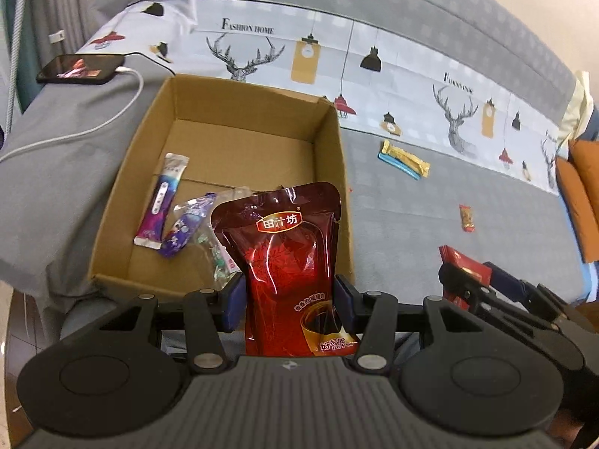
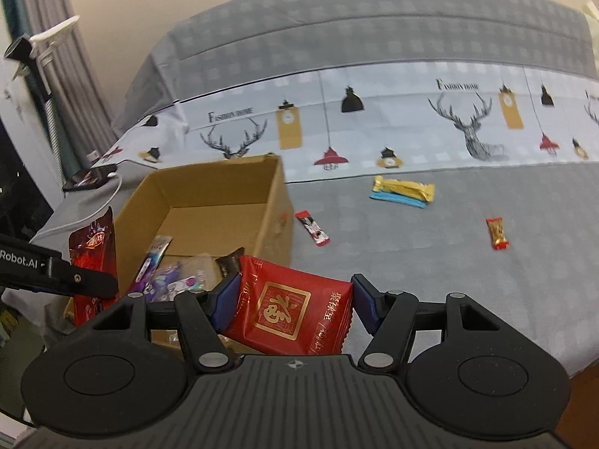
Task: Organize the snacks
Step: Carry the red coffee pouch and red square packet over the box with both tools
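The left gripper (image 1: pixel 290 303) is clamped on a dark red stand-up pouch (image 1: pixel 290 258), its blue pads pressing both sides of the pouch's lower half. The pouch stands upright at the near right corner of the cardboard box (image 1: pixel 333 157), its top reaching above the box's near edge.

The right gripper (image 2: pixel 295 308) grips a flat red packet (image 2: pixel 288 310) with gold print, held tilted between the blue pads, near the right side of the box. In the left wrist view this gripper appears at the near right, with the red packet in its jaws.

Inside the open box, on the near part of its floor, lie a purple-and-white stick sachet (image 1: pixel 161 202), a purple wrapped snack (image 1: pixel 185 230) just right of it, and a clear packet with green and pink contents (image 1: pixel 221 258) beside the pouch.

The box rests on a grey bedspread (image 2: pixel 430 273). Right of the box lies a small red stick packet (image 2: pixel 312 228). Farther right is a small orange-red candy (image 2: pixel 497 232). Beyond these, a gold wrapped bar (image 2: pixel 404 189) lies touching a blue stick (image 2: pixel 397 199).

At the far left, a smartphone (image 1: pixel 80 69) with a white charging cable (image 1: pixel 112 116) rests on a grey cushion. A band printed with deer and lamps (image 2: pixel 374 123) crosses the far part of the bedspread.
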Demonstrator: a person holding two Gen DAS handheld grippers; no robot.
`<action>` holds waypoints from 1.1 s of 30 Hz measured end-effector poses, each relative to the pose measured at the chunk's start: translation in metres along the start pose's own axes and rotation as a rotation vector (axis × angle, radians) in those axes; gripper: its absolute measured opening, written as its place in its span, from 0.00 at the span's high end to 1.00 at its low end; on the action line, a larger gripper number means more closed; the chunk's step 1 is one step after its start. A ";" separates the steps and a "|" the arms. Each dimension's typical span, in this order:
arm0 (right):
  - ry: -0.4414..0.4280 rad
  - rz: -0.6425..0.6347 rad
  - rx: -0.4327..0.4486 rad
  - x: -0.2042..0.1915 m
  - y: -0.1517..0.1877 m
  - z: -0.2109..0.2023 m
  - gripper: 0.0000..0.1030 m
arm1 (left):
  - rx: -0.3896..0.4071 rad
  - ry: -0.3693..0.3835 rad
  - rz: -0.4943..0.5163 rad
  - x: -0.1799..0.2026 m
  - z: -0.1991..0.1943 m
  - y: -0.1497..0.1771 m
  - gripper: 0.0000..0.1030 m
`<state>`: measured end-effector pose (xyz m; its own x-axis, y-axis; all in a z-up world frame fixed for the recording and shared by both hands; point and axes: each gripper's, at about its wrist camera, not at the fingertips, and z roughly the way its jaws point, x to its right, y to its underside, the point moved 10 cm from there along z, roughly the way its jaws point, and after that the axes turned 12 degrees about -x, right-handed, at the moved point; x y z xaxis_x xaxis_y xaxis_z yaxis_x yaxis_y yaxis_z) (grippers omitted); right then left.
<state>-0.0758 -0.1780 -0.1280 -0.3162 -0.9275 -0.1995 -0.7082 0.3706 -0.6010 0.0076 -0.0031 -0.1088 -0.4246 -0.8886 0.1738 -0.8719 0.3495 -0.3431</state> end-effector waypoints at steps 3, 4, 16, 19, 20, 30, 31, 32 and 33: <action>0.023 -0.032 0.003 -0.014 -0.003 -0.006 0.36 | 0.034 0.020 -0.014 -0.010 -0.010 0.005 0.47; 0.027 -0.040 0.004 -0.018 -0.004 -0.007 0.36 | 0.042 0.021 -0.020 -0.012 -0.012 0.005 0.47; -0.016 -0.133 0.006 -0.072 -0.006 -0.013 0.36 | 0.091 0.005 -0.099 -0.054 -0.036 0.017 0.47; -0.032 -0.166 -0.019 -0.085 0.003 -0.009 0.36 | 0.101 0.002 -0.121 -0.063 -0.037 0.017 0.47; -0.032 -0.178 -0.028 -0.088 0.005 -0.007 0.36 | 0.102 0.004 -0.127 -0.065 -0.036 0.017 0.47; -0.039 -0.207 -0.062 -0.104 0.006 0.005 0.36 | 0.078 -0.011 -0.153 -0.081 -0.022 0.006 0.47; -0.040 -0.207 -0.067 -0.105 0.006 0.007 0.36 | 0.077 -0.013 -0.155 -0.083 -0.020 0.005 0.47; -0.041 -0.207 -0.073 -0.106 0.006 0.010 0.36 | 0.076 -0.013 -0.158 -0.085 -0.018 0.003 0.47; -0.041 -0.209 -0.079 -0.107 0.006 0.012 0.36 | 0.074 -0.014 -0.160 -0.086 -0.017 0.002 0.47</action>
<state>-0.0390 -0.0766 -0.1194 -0.1326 -0.9851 -0.1095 -0.8030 0.1715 -0.5707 0.0386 0.0789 -0.1087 -0.2777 -0.9353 0.2193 -0.9075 0.1805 -0.3794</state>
